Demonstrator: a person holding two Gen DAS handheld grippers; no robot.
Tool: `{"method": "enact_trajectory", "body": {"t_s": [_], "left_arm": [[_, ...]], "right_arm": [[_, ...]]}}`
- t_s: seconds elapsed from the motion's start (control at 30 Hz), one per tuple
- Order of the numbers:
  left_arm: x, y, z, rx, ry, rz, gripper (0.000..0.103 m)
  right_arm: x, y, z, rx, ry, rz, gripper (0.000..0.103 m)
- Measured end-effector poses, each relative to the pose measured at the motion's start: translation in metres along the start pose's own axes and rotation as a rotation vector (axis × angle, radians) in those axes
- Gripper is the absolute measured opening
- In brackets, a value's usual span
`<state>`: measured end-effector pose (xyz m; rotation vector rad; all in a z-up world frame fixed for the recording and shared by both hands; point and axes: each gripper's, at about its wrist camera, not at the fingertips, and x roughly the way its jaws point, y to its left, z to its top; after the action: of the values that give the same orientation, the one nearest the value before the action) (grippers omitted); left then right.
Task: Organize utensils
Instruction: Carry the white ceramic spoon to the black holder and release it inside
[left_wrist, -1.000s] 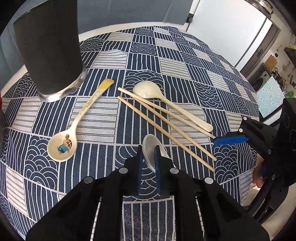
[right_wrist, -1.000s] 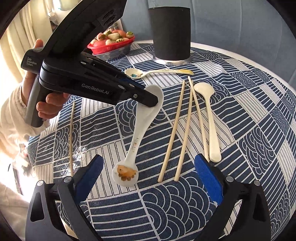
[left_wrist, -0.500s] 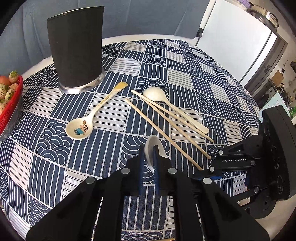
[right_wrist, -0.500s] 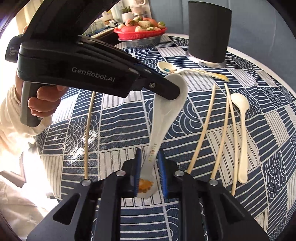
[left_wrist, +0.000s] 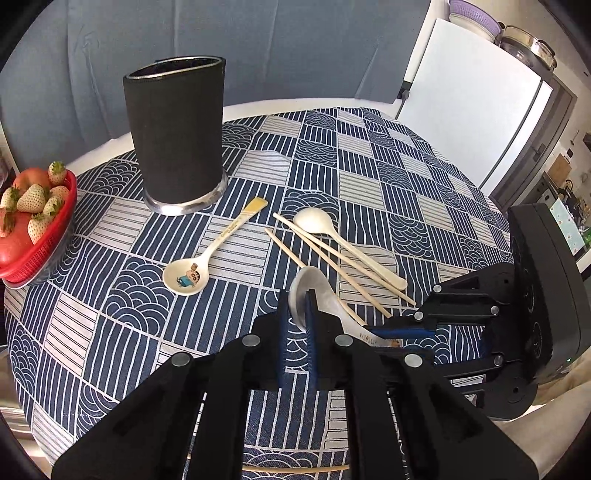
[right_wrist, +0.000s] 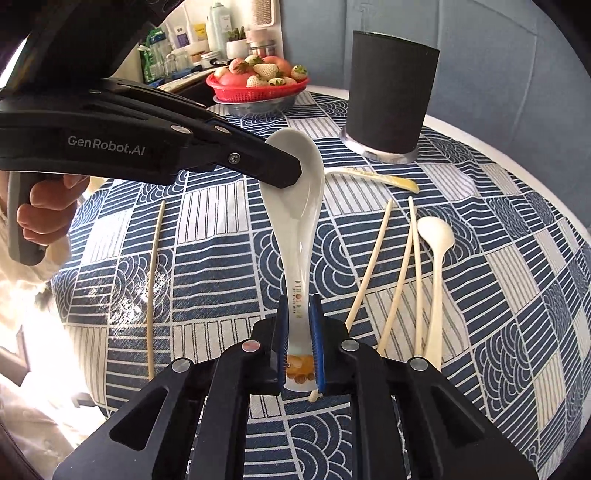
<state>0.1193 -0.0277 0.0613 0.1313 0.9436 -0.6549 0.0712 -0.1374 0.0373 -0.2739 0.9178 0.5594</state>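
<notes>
A white ceramic spoon (right_wrist: 301, 221) is held in the air by both grippers. My left gripper (left_wrist: 297, 310) is shut on its bowl end (left_wrist: 308, 286). My right gripper (right_wrist: 300, 325) is shut on its handle end, which bears a printed picture. A black utensil holder (left_wrist: 177, 136) stands upright at the back; it also shows in the right wrist view (right_wrist: 389, 99). On the cloth lie a cartoon spoon (left_wrist: 199, 266), a cream plastic spoon (left_wrist: 347, 243) and three chopsticks (left_wrist: 332, 269).
A red basket of strawberries (left_wrist: 33, 221) sits at the left table edge. One lone chopstick (right_wrist: 153, 280) lies apart near the table's near edge. The round table carries a blue patterned cloth (left_wrist: 369, 166). A white fridge (left_wrist: 469, 110) stands behind.
My right gripper closed on the spoon's handle end. Both grippers then lifted the spoon higher above the cloth, and the left one drew back from the holder.
</notes>
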Motion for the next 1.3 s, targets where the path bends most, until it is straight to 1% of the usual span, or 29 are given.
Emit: {"method": "enact_trajectory", "body": {"t_s": [0.2, 0.3, 0.47, 0.6, 0.8, 0.97, 1.3], "left_arm": [[-0.022, 0.003, 0.014, -0.017, -0.058, 0.016, 0.009], [-0.036, 0.006, 0.023, -0.017, -0.087, 0.027, 0.009], [-0.064, 0.008, 0.039, -0.001, -0.145, 0.060, 0.008], [-0.085, 0.013, 0.055, -0.001, -0.185, 0.071, 0.008], [-0.106, 0.017, 0.078, 0.013, -0.240, 0.110, 0.008], [-0.116, 0.024, 0.099, 0.024, -0.277, 0.120, 0.008], [-0.118, 0.038, 0.150, 0.051, -0.321, 0.153, 0.008]], "right_arm": [[-0.015, -0.001, 0.018, -0.035, -0.038, -0.026, 0.011], [-0.026, 0.001, 0.030, -0.062, -0.073, -0.046, 0.011], [-0.039, 0.001, 0.055, -0.085, -0.132, -0.054, 0.011], [-0.047, -0.002, 0.077, -0.097, -0.182, -0.066, 0.011], [-0.056, -0.009, 0.108, -0.114, -0.240, -0.081, 0.011], [-0.058, -0.025, 0.132, -0.110, -0.279, -0.093, 0.012], [-0.049, -0.060, 0.183, -0.118, -0.336, -0.127, 0.012]]}}
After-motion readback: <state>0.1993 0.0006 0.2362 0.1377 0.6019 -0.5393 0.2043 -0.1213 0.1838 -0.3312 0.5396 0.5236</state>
